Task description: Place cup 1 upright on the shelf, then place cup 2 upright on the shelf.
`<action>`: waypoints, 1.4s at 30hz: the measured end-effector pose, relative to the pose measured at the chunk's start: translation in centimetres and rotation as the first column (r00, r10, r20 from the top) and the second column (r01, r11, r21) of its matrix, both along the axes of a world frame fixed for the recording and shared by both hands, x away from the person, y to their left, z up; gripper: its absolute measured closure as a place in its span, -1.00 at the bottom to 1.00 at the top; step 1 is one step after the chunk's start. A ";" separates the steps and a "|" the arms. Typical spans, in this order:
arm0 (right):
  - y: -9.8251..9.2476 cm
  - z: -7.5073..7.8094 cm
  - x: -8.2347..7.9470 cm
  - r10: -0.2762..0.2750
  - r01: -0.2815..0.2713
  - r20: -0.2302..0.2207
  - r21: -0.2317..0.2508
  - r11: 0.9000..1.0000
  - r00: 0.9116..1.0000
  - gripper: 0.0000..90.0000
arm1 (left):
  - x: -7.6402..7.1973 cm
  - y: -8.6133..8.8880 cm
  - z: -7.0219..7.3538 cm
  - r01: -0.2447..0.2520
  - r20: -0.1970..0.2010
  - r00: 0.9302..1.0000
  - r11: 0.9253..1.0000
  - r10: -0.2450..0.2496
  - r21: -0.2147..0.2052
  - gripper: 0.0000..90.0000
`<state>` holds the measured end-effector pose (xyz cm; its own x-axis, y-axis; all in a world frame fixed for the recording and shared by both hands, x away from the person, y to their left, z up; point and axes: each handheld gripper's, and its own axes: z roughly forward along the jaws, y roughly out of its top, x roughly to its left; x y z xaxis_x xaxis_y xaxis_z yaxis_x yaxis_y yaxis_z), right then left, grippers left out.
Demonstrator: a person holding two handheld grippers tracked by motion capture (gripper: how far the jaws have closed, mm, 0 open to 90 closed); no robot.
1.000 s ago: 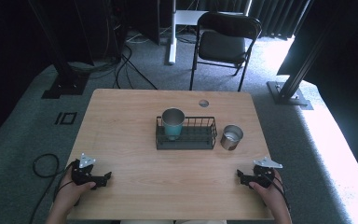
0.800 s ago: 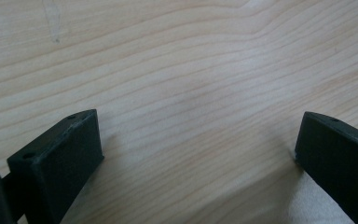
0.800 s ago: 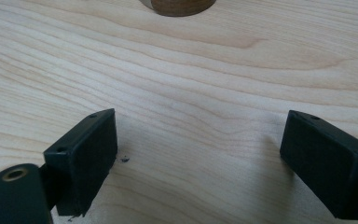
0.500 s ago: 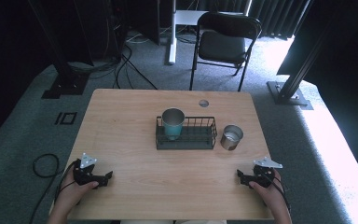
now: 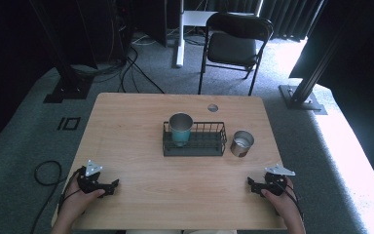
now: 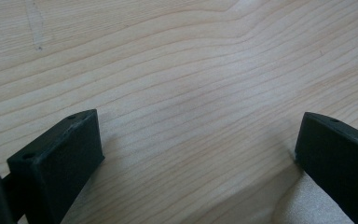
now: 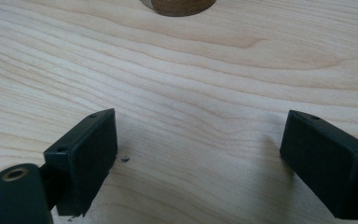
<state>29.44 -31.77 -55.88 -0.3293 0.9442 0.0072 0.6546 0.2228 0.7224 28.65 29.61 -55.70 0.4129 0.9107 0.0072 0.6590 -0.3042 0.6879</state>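
Note:
A teal metal cup (image 5: 180, 128) stands upright in the left end of a black wire basket (image 5: 209, 145) at the middle of the wooden table (image 5: 141, 126). A silver metal cup (image 5: 242, 143) stands on the table just right of the basket. My left gripper (image 5: 113, 186) rests near the front left corner, held by a hand. Near the front right edge lies my right gripper (image 5: 250, 184). In the left gripper view the left gripper (image 6: 198, 154) is open over bare wood. The right gripper (image 7: 198, 156) is open too, with nothing between its fingers.
A small round grommet (image 5: 213, 107) sits in the table's far edge. A black folding chair (image 5: 233, 44) stands behind the table, a white desk leg (image 5: 179, 36) beside it. Cables (image 5: 44, 175) trail on the grey carpet at left.

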 end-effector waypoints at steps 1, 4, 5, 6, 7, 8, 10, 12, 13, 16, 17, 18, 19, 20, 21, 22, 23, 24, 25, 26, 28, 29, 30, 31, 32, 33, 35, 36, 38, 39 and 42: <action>0.0 0.0 0.0 0.000 0.000 0.000 0.000 1.000 1.000 -0.77 | 0.0 0.0 0.0 -0.001 0.000 1.000 1.000 0.001 -0.001 -0.97; 0.0 0.0 0.0 0.000 0.000 0.000 0.000 1.000 1.000 -0.77 | 0.0 0.0 0.0 0.000 0.000 1.000 1.000 0.000 -0.001 -0.97; 0.0 0.0 0.0 0.000 0.000 -0.001 0.000 1.000 1.000 -0.77 | 0.0 0.0 0.0 0.000 0.000 1.000 1.000 0.000 0.000 -0.97; 0.0 0.0 0.0 0.000 0.000 -0.001 0.000 1.000 1.000 -0.76 | 0.0 0.0 0.0 0.000 0.000 1.000 1.000 0.000 -0.001 -0.97; 0.0 0.0 0.0 0.000 0.000 -0.001 0.000 1.000 1.000 -0.76 | 0.0 0.0 0.0 0.000 0.000 1.000 1.000 0.000 -0.001 -0.97; 0.0 0.0 0.0 0.000 0.000 -0.001 0.000 1.000 1.000 -0.77 | 0.0 0.0 0.0 0.000 0.000 1.000 1.000 0.000 0.000 -0.97; 0.0 0.0 0.0 -0.001 0.001 -0.001 0.000 1.000 1.000 -0.76 | 0.0 0.0 0.0 0.000 -0.001 1.000 1.000 0.000 -0.001 -0.97; 0.0 0.0 0.0 -0.006 0.006 -0.002 0.001 1.000 1.000 -0.76 | 0.0 0.0 0.0 0.000 -0.001 1.000 1.000 0.000 -0.001 -0.97; 0.0 0.0 0.0 -0.006 0.006 -0.002 0.001 1.000 1.000 -0.76 | 0.0 0.0 0.0 0.001 0.000 1.000 1.000 -0.001 0.000 -0.97; 0.0 0.0 0.0 -0.007 0.007 -0.001 0.003 1.000 1.000 -0.76 | 0.0 0.0 0.0 0.001 -0.001 1.000 1.000 -0.001 0.000 -0.97; 0.0 0.0 -0.1 -0.009 0.009 -0.001 0.007 1.000 1.000 -0.76 | 0.0 0.0 0.0 0.001 -0.001 1.000 1.000 -0.001 0.000 -0.97; 0.0 0.0 -0.1 -0.009 0.009 -0.001 0.007 1.000 1.000 -0.76 | 0.0 0.0 0.0 0.001 -0.001 1.000 1.000 -0.001 0.000 -0.97; 0.0 0.0 -0.1 -0.007 0.007 -0.001 0.005 1.000 1.000 -0.76 | 0.0 0.0 0.0 0.001 0.000 1.000 1.000 -0.001 0.000 -0.97; 0.0 0.0 -0.1 -0.007 0.007 -0.001 0.005 1.000 1.000 -0.76 | 0.0 0.0 0.0 0.001 0.000 1.000 1.000 -0.001 0.000 -0.97; 0.1 0.1 -0.1 0.006 -0.006 -0.005 0.006 1.000 1.000 -0.76 | 0.0 0.0 0.0 0.001 0.000 1.000 1.000 -0.001 0.000 -0.97; 0.1 0.1 -0.1 0.012 -0.012 -0.005 0.014 1.000 1.000 -0.76 | 0.0 0.0 0.0 0.001 0.000 1.000 1.000 -0.001 0.000 -0.97; 0.2 0.1 -0.1 0.013 -0.013 -0.005 0.017 1.000 1.000 -0.76 | 0.0 0.0 0.0 0.000 -0.001 1.000 1.000 0.000 -0.001 -0.97; 0.2 0.1 -0.1 0.018 -0.018 -0.003 0.012 1.000 1.000 -0.76 | 0.0 0.0 0.0 0.000 0.000 1.000 1.000 0.000 0.000 -0.97; 0.3 0.1 -0.1 0.023 -0.023 -0.004 0.011 1.000 1.000 -0.76 | 0.0 0.0 0.0 0.000 0.000 1.000 1.000 0.000 0.000 -0.97; 0.3 0.1 0.0 0.025 -0.025 -0.001 0.016 1.000 1.000 -0.76 | 0.0 0.0 0.0 0.000 -0.001 1.000 1.000 0.000 -0.001 -0.97; 0.4 0.2 0.1 0.025 -0.026 0.009 0.022 0.999 1.000 -0.76 | 0.0 0.0 0.0 -0.001 0.000 1.000 1.000 0.001 -0.001 -0.97; 0.5 0.3 0.1 0.029 -0.029 0.011 0.020 0.999 1.000 -0.76 | 0.0 0.0 0.0 -0.001 0.000 1.000 1.000 0.001 -0.001 -0.97; 0.6 0.4 0.2 0.029 -0.030 0.016 0.023 0.999 0.999 -0.76 | 0.0 0.0 0.0 -0.001 0.000 1.000 1.000 0.001 -0.001 -0.97; 0.7 0.5 0.3 0.034 -0.035 0.024 0.027 0.999 0.999 -0.76 | 0.0 0.0 0.0 -0.001 0.000 1.000 1.000 0.001 -0.001 -0.97; 0.9 0.6 0.4 0.036 -0.036 0.025 0.035 0.999 0.999 -0.76 | 0.0 0.0 0.0 -0.001 0.000 1.000 1.000 0.001 -0.001 -0.97; 1.0 0.8 0.5 0.035 -0.036 0.030 0.037 0.999 0.999 -0.76 | 0.0 0.0 0.0 -0.001 0.000 1.000 1.000 0.001 -0.001 -0.97; 1.2 1.0 0.7 0.030 -0.032 0.046 0.038 0.999 0.999 -0.76 | 0.0 0.0 0.0 0.001 0.000 1.000 1.000 -0.001 0.000 -0.97; 1.3 1.1 0.8 0.028 -0.030 0.050 0.041 0.999 0.998 -0.76 | 0.0 0.0 0.0 -0.001 0.000 1.000 1.000 0.001 -0.001 -0.97; 1.3 1.2 1.0 0.028 -0.030 0.058 0.040 0.999 0.998 -0.76 | 0.0 0.0 0.0 -0.001 0.000 1.000 1.000 0.001 -0.001 -0.97; 1.4 1.3 1.1 0.028 -0.030 0.062 0.040 0.999 0.998 -0.76 | 0.0 0.0 0.0 -0.001 0.000 1.000 1.000 0.001 -0.001 -0.97; 1.7 1.5 1.5 0.023 -0.027 0.073 0.047 0.999 0.997 -0.76 | 0.0 0.0 0.0 -0.001 0.000 1.000 1.000 0.001 -0.001 -0.97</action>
